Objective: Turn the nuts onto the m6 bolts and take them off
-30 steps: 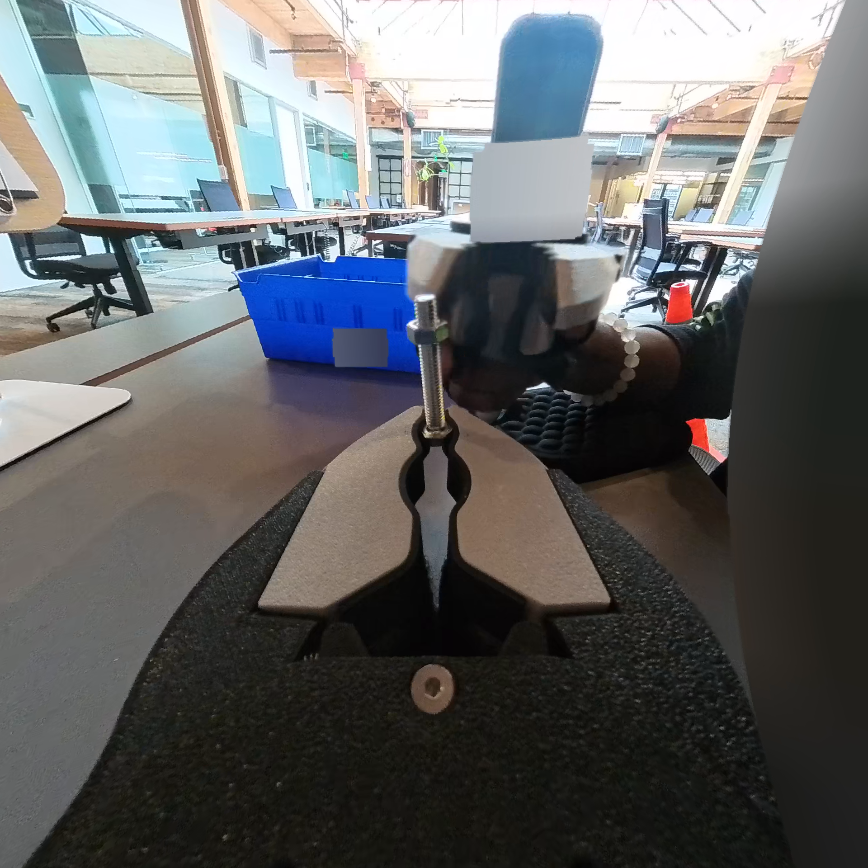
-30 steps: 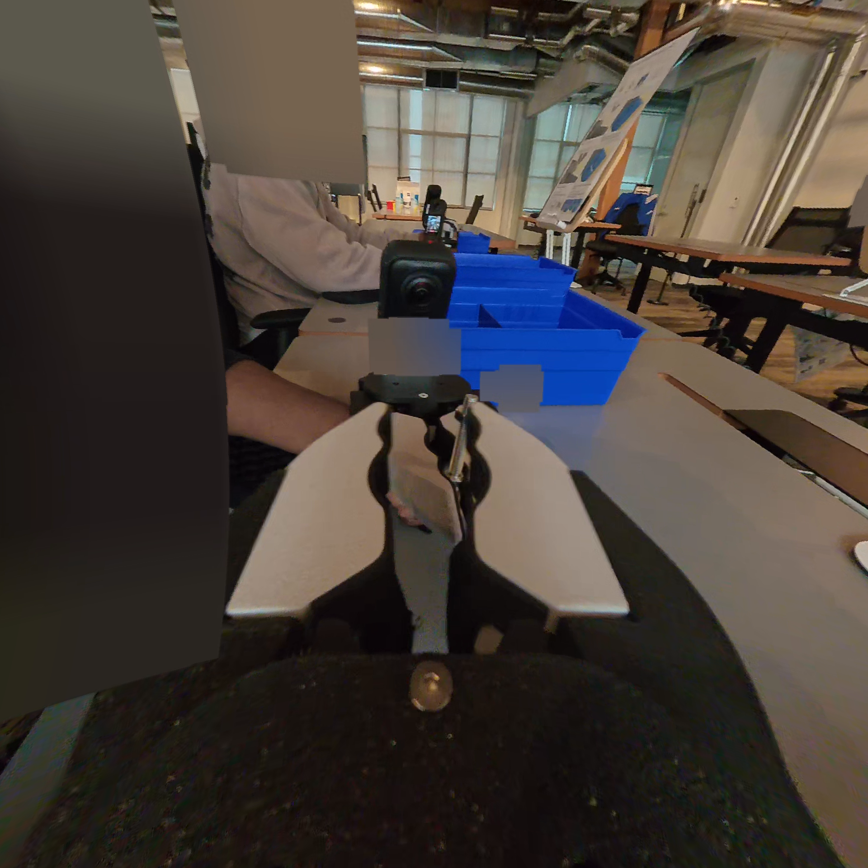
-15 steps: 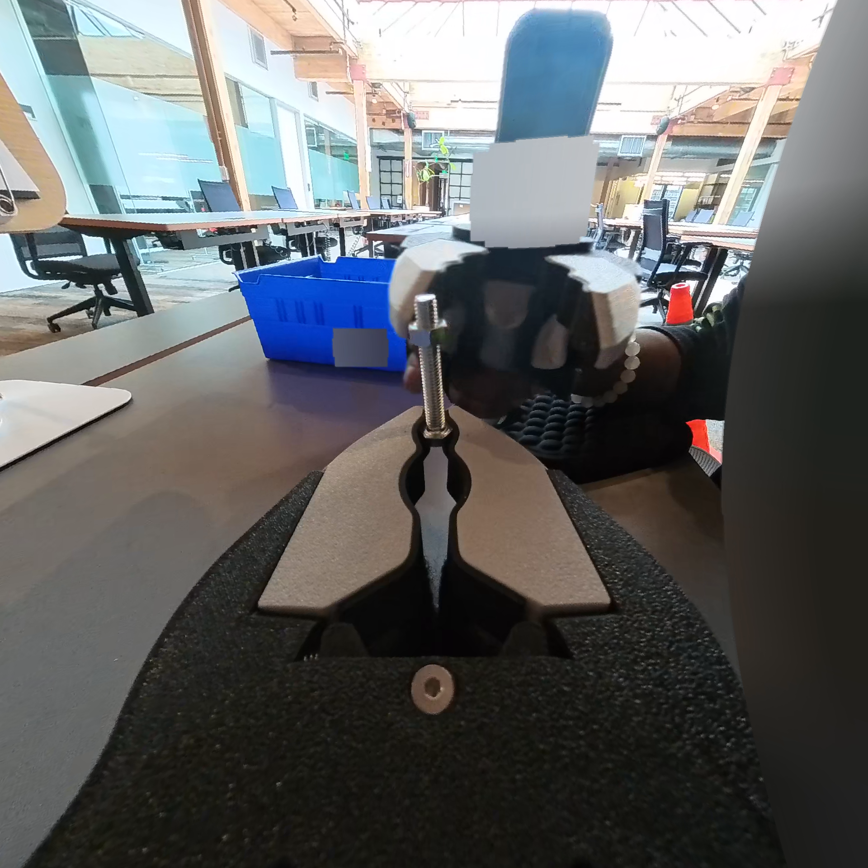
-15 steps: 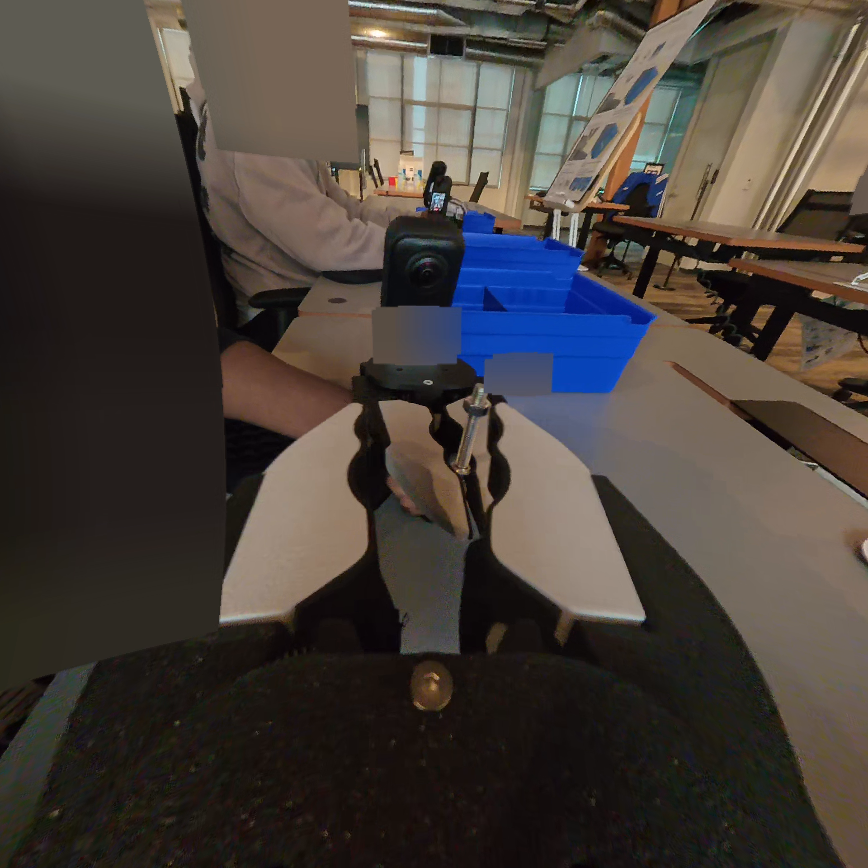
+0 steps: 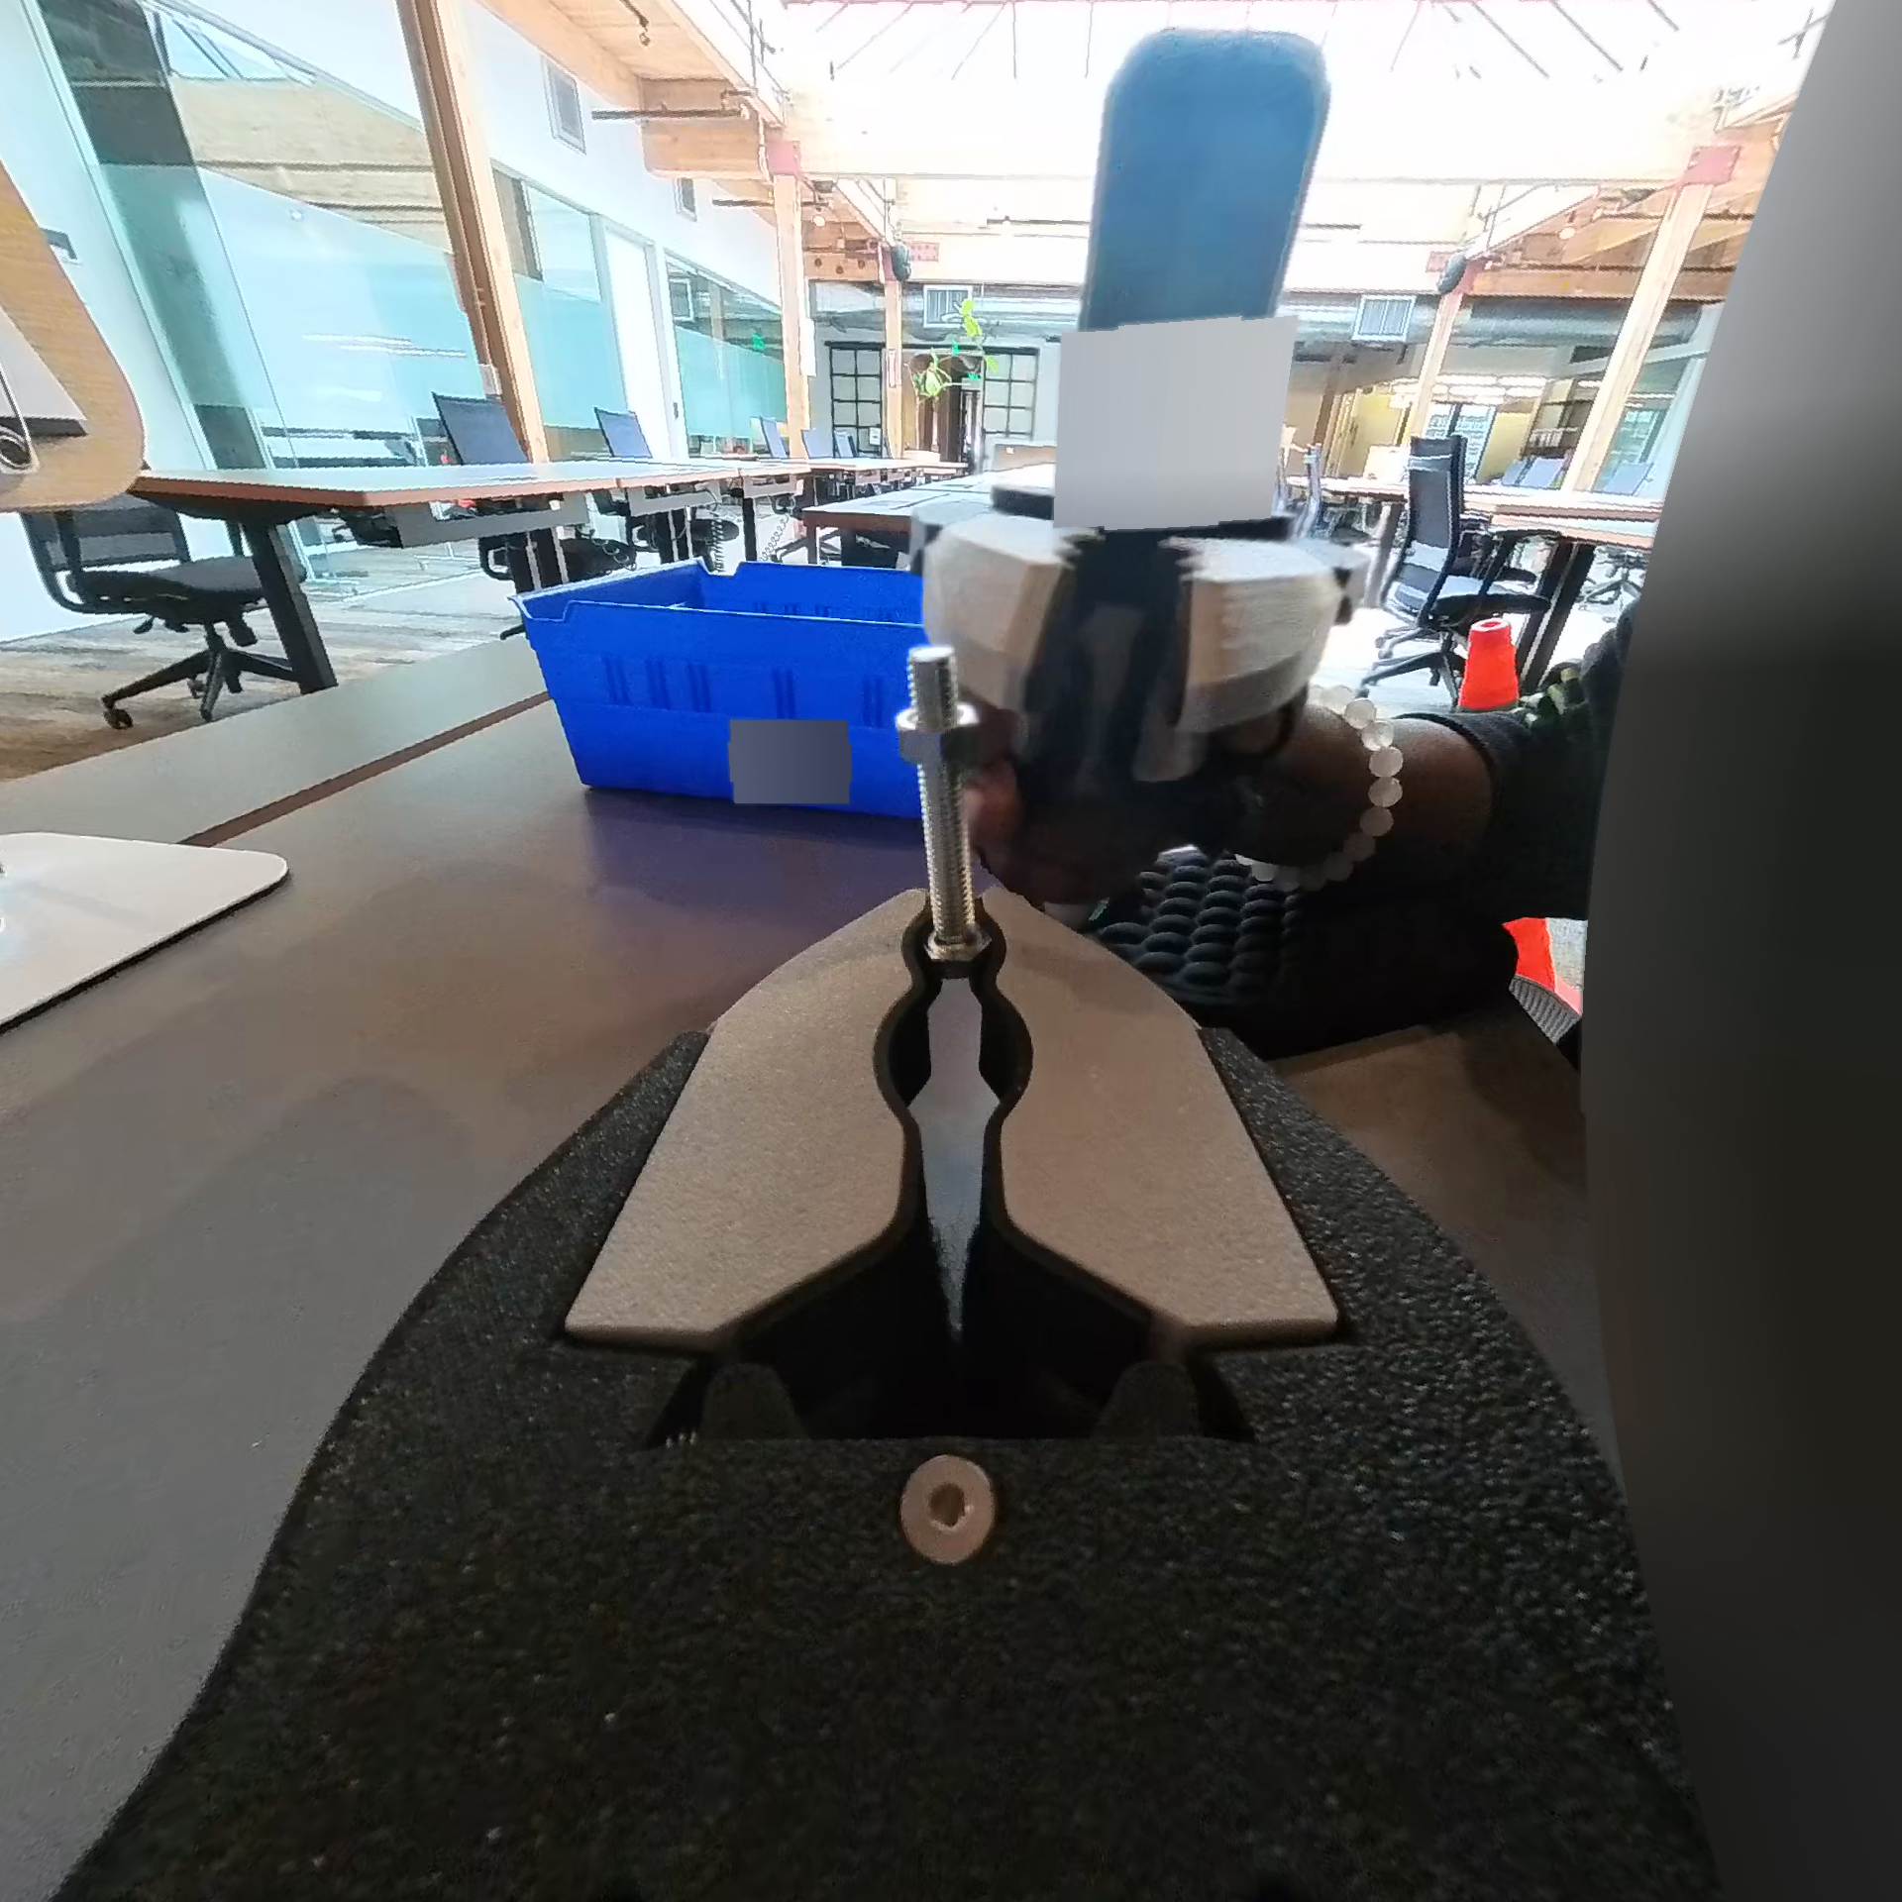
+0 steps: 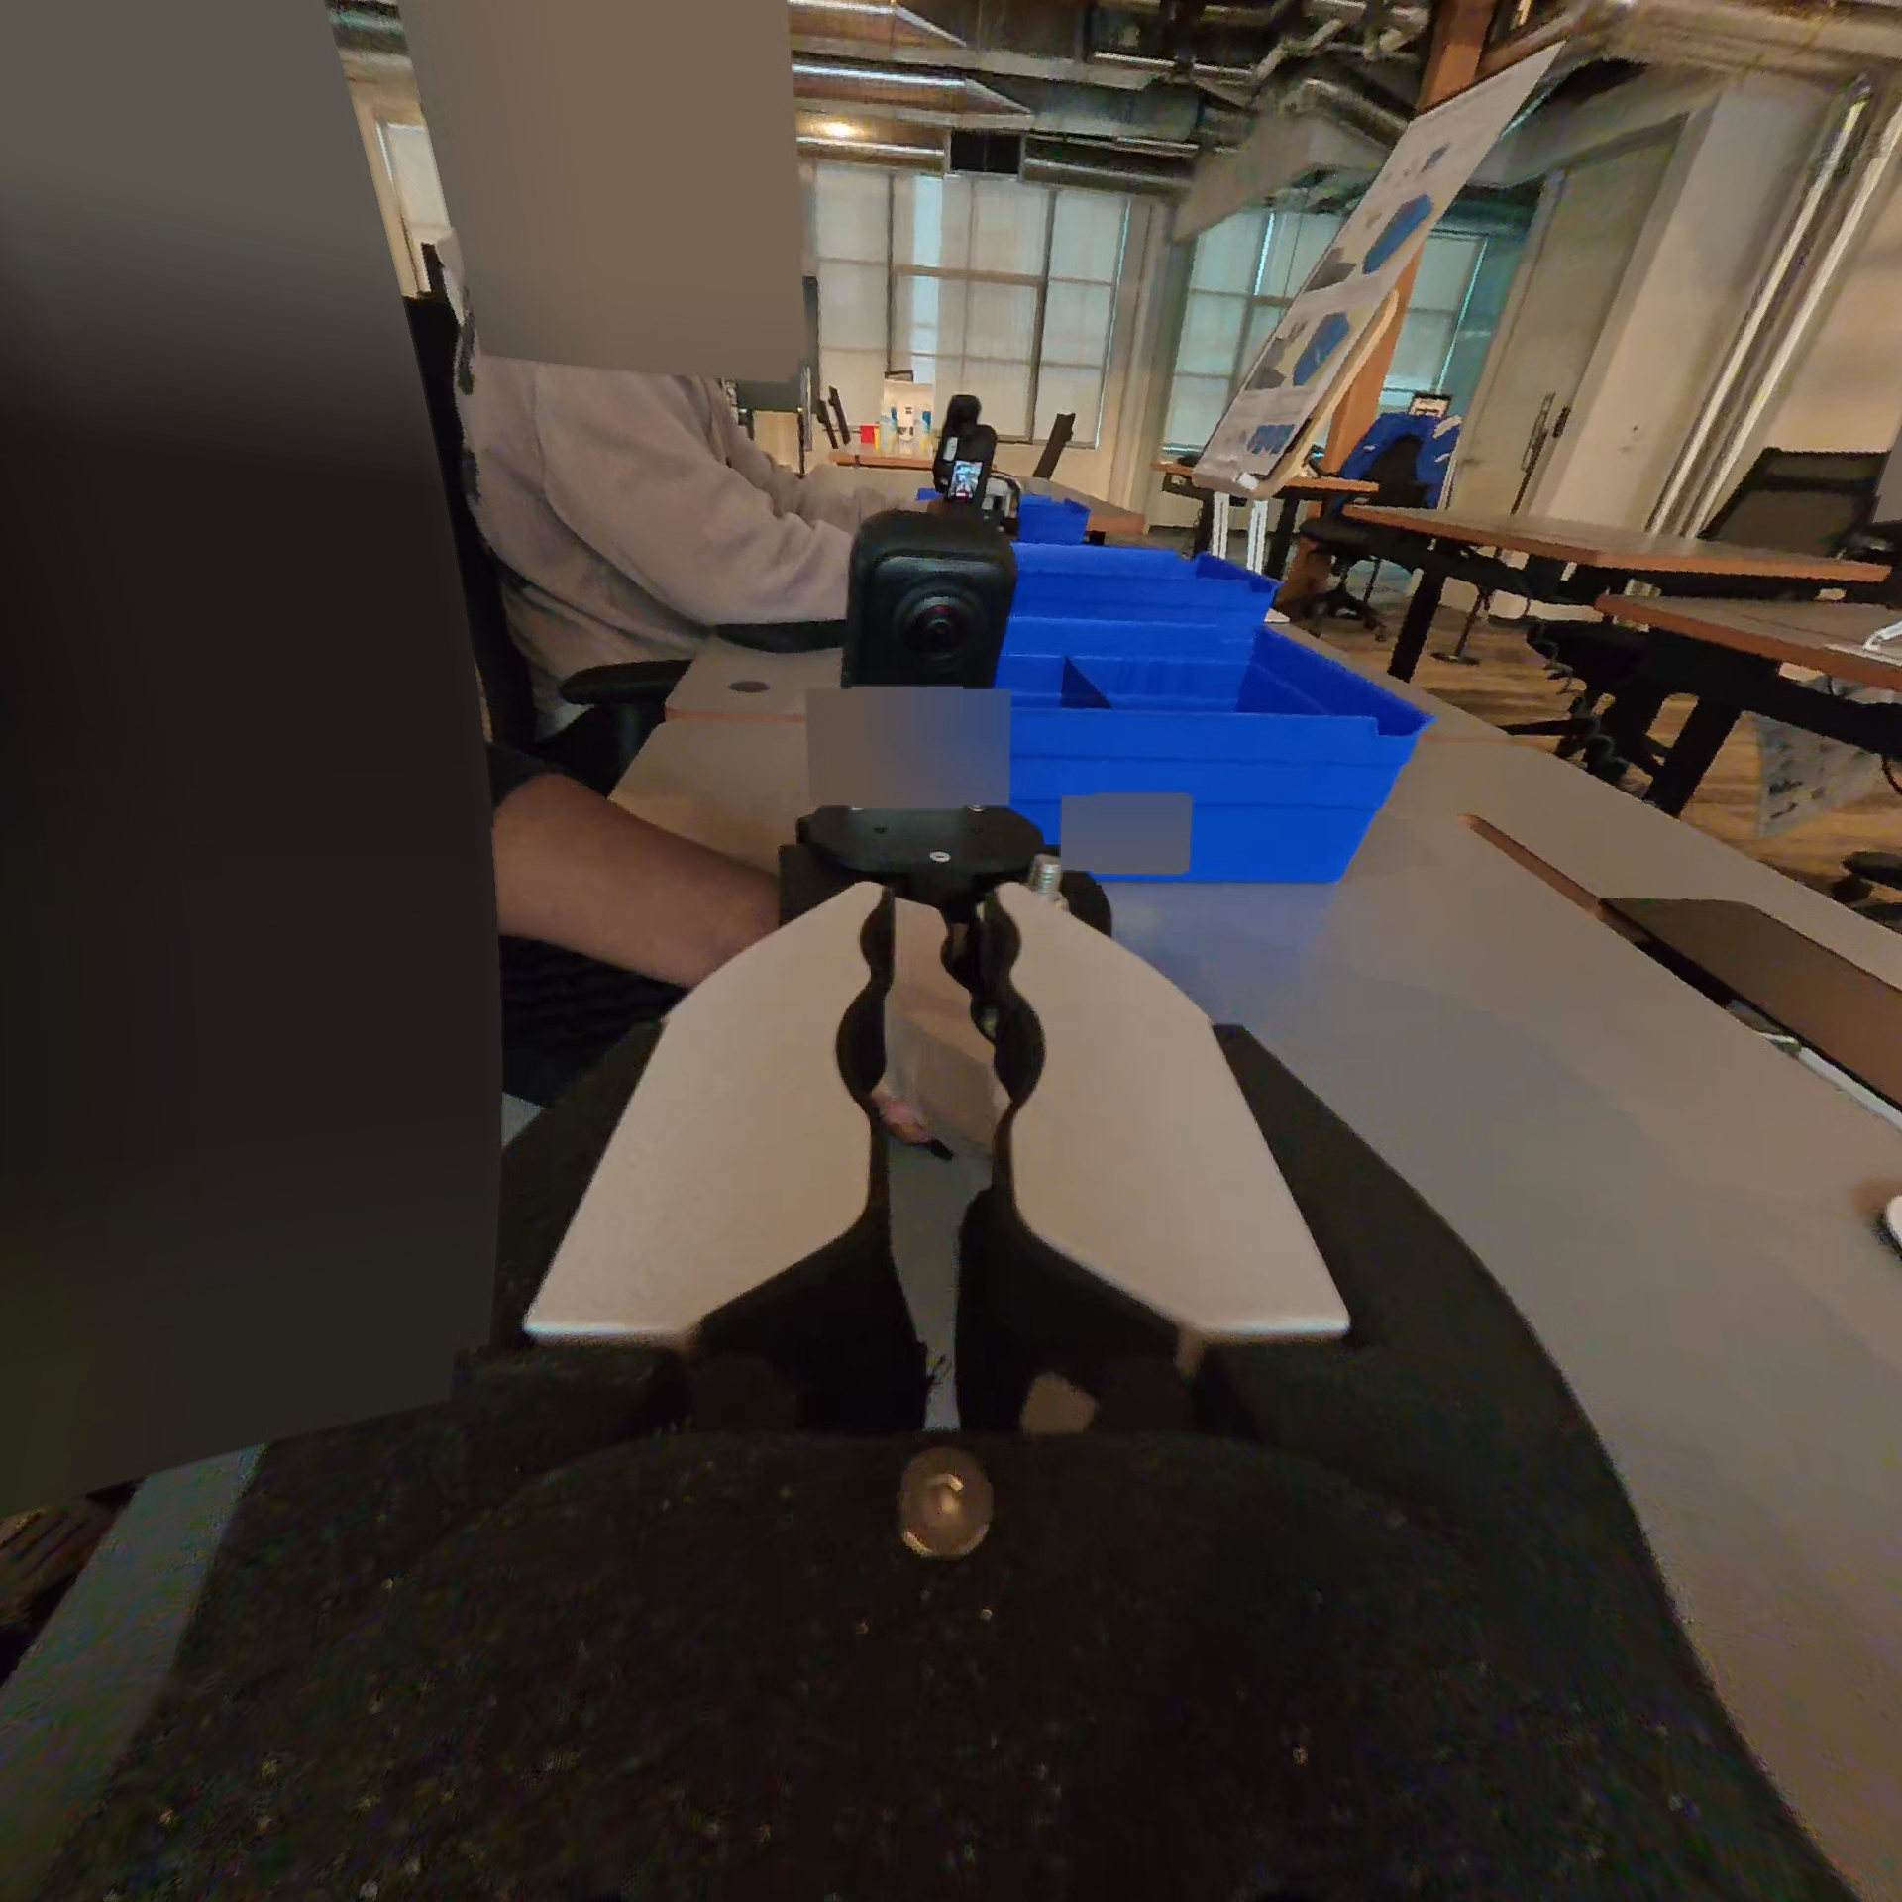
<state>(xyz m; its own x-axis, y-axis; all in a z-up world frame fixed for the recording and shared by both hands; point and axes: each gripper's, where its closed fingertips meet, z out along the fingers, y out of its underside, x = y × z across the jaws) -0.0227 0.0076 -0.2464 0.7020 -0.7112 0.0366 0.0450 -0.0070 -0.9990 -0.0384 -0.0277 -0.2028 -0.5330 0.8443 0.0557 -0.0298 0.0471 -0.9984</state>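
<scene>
My left gripper (image 5: 952, 942) is shut on the head end of a silver M6 bolt (image 5: 945, 823) and holds it upright above the dark table (image 5: 412, 1029). A silver nut (image 5: 931, 726) sits on the thread near the bolt's top. My right gripper (image 6: 937, 906) is open, with nothing between its pads. The bolt's tip (image 6: 1045, 875) shows just outside its right finger (image 6: 1070, 988). In the left wrist view the right gripper (image 5: 1117, 659) hangs just right of the nut, held by a hand with a bead bracelet.
A blue bin (image 5: 720, 700) stands on the table behind the bolt and also shows in the right wrist view (image 6: 1214, 782). A black bumpy mat (image 5: 1214, 926) lies under the hand. A white flat base (image 5: 124, 916) lies at left. A seated person (image 6: 618, 515) is at far left. Across from one pair of fingers to the other is roughly 5 centimeters.
My right gripper opened wide, then narrowed again. The bolt stood between its fingers before and now stands outside its right finger. My left gripper and the bolt have stayed in place.
</scene>
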